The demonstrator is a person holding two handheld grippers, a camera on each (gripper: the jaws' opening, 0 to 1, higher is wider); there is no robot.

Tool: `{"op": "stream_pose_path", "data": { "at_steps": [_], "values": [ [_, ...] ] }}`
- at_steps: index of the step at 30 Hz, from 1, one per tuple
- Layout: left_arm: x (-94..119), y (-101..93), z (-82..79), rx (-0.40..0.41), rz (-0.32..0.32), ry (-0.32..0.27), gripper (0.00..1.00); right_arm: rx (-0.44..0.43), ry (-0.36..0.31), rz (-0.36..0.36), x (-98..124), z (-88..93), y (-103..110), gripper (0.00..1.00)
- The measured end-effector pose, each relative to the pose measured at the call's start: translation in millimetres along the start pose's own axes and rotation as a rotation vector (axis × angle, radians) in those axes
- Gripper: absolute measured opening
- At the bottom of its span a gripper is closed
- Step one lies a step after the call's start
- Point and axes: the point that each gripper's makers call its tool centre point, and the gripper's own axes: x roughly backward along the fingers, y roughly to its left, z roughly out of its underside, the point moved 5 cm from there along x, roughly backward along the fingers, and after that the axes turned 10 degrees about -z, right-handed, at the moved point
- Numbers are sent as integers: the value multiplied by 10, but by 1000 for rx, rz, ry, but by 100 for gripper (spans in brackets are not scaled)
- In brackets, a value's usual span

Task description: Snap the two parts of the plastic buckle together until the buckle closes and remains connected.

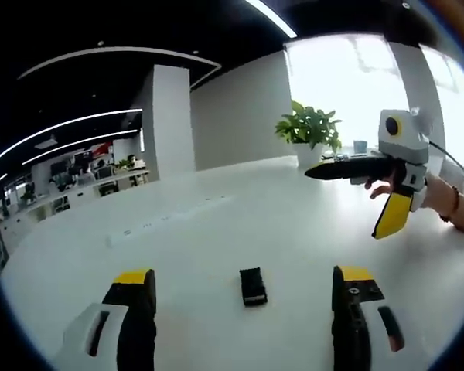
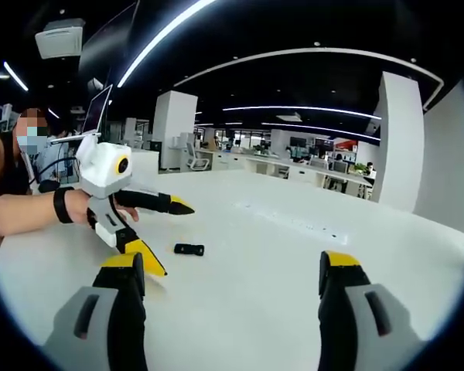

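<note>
Both grippers are hanging wide and empty, left gripper (image 1: 243,290) framing the black buckle (image 1: 253,286) low center on the white table (image 1: 216,224), right gripper (image 2: 232,282) hovering off in its view, so honestly a sloppy one-sided pinch is probably skidding that little piece away.

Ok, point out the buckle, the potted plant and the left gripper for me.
buckle (image 1: 253,286), left gripper view, centre of its black body.
potted plant (image 1: 309,127), left gripper view, its leaves.
left gripper (image 2: 156,236), right gripper view, midway between its fingertips.

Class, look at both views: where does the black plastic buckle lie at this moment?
The black buckle lies on the white table, between the left gripper's open fingers in the left gripper view. In the right gripper view it sits just beyond the other gripper's yellow tip.
</note>
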Motion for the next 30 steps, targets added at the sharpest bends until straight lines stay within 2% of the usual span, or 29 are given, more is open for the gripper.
{"op": "stream_pose_path", "data": {
  "at_steps": [3,10,15,22,27,30],
  "values": [
    [2,7,-18,20,21,-7,94,-2,1,-2,-1,-1,-1,94],
    [22,34,-40,23,22,-13,94,-4,2,7,-6,9,-38,95],
    [59,103,-95,37,-2,-38,95,-12,-3,46,0,18,-129,100],
    [150,166,-143,61,-33,-62,96,-27,-1,59,4,31,-167,100],
    [242,163,-175,51,-51,-80,96,-31,8,65,4,35,-176,100],
    [294,161,-185,39,-61,-89,96,-41,-8,79,16,1,-184,100]
  ]
}}
